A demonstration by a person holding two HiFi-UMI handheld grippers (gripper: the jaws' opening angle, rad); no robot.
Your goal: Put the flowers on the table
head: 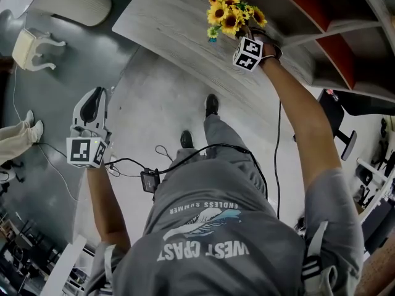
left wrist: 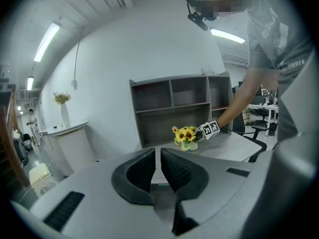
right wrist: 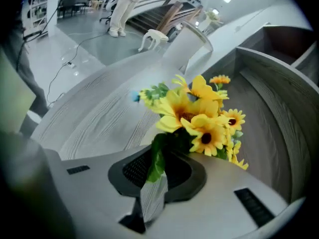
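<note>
Flowers (head: pixel 231 14): small sunflower bunch, low over table (head: pixel 160 17), base seemingly resting on it. Likely light, soft-petalled, easily crushed; best held by stems. Right gripper (right wrist: pixel 160 169) clamped on stems. Left gripper (left wrist: pixel 159 171) nearly closed, empty, well off table.

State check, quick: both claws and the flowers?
Left claw: shut, nothing between the jaws, off to the side of the table.
Right claw: shut on the flowers' stems.
Flowers: upright, gripped low on the stems, at the table top; can't tell if the base is resting on it.
</note>
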